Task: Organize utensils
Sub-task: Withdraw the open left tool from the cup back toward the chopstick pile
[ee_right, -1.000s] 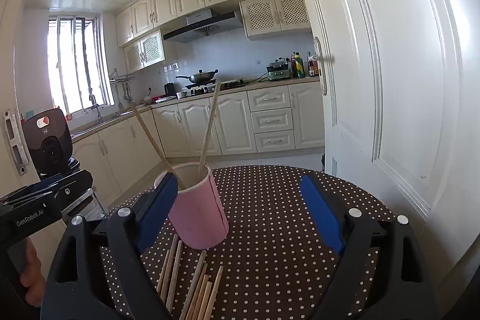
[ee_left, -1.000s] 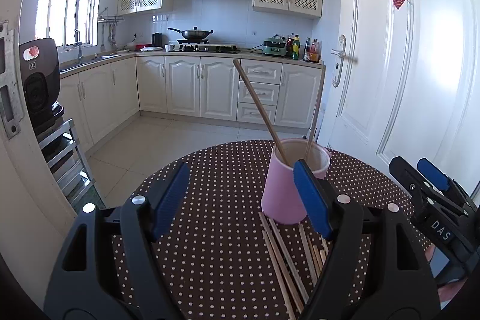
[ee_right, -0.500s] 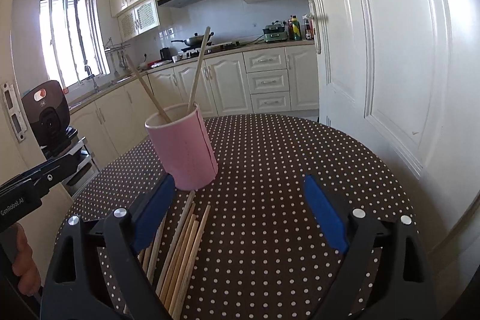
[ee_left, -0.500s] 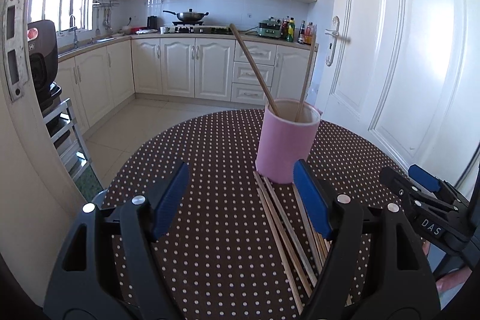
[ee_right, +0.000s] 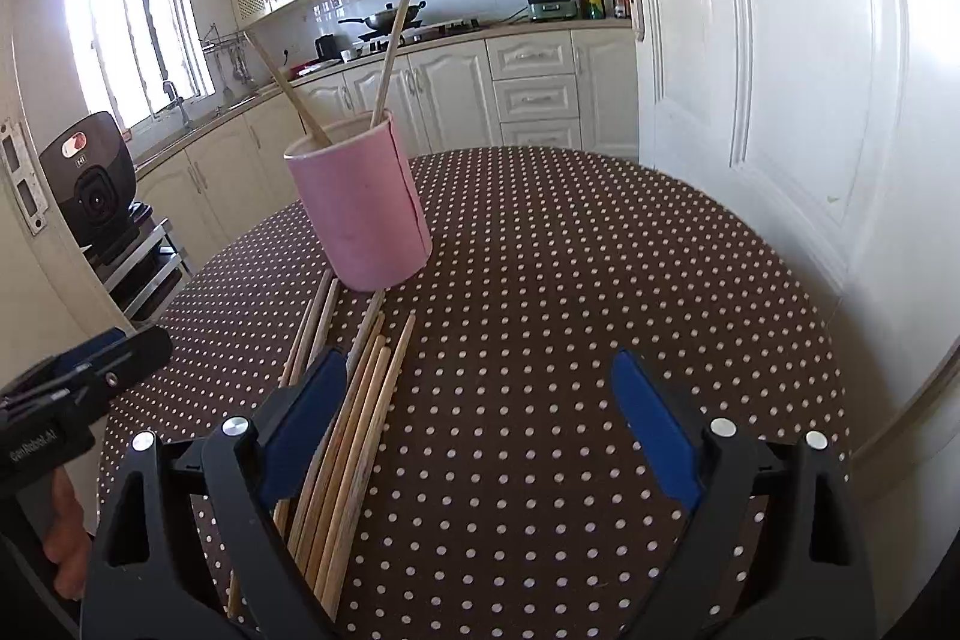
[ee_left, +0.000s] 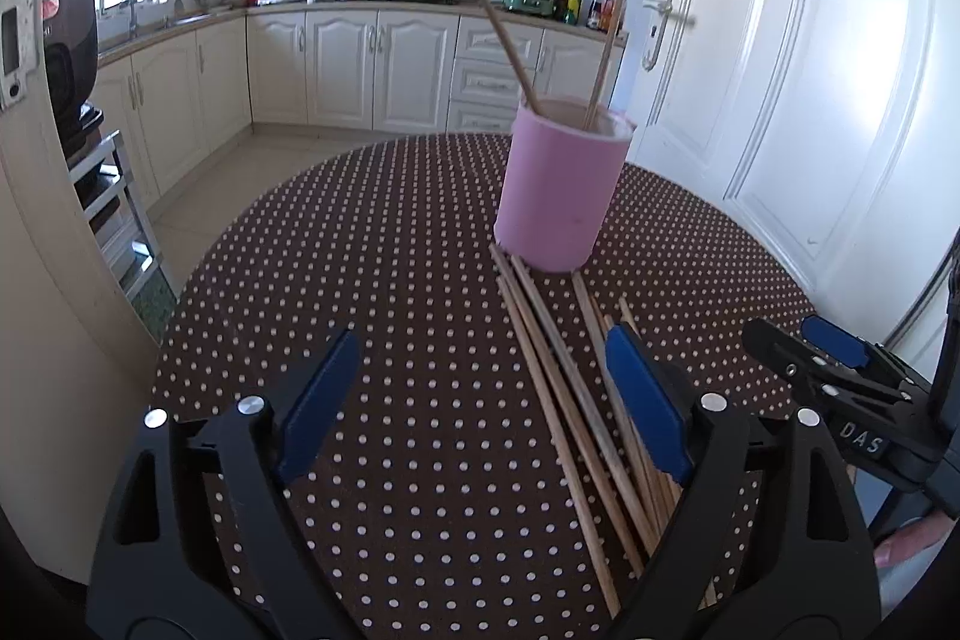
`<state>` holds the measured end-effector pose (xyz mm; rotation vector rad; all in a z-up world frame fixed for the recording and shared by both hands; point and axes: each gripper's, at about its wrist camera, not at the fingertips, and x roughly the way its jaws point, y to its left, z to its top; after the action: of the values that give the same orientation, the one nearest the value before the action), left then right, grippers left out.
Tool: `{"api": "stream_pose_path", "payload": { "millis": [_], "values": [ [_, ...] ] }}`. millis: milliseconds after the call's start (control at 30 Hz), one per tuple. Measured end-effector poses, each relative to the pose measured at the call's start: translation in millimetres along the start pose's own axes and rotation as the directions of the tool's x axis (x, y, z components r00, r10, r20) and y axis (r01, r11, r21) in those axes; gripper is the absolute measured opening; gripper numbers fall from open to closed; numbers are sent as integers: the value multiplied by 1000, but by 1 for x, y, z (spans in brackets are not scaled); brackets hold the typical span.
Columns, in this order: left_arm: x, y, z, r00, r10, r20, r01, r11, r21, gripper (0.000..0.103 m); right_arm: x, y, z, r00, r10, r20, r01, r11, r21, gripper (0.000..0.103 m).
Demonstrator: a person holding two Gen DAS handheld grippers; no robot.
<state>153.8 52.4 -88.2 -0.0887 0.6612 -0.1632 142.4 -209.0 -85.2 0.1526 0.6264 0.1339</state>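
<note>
The round dotted table has bare cloth on its left half and far right, with its rim close to a white door on the right. A pink cup stands upright near the middle holding two sticks; more chopsticks lie loose in front of it, touching its base. Compared with a second ago, both views look more steeply down, and the cup sits higher in frame. The left gripper and right gripper are both opening wide, holding nothing.
</note>
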Motion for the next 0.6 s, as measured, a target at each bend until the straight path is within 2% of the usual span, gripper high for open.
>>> {"api": "stream_pose_path", "payload": {
  "millis": [200,400,600],
  "values": [
    [12,4,-11,997,16,-69,-17,1000,-8,84,2,-1,-4,999,29,-45,-29,999,18,89],
    [23,7,-16,991,-5,-136,-1,999,-43,84,2,-6,-10,995,70,-72,-64,994,85,92],
    [34,2,-19,987,-3,-164,-3,1000,-31,84,0,-5,-14,996,20,-87,-15,998,65,93]
  ]
}}
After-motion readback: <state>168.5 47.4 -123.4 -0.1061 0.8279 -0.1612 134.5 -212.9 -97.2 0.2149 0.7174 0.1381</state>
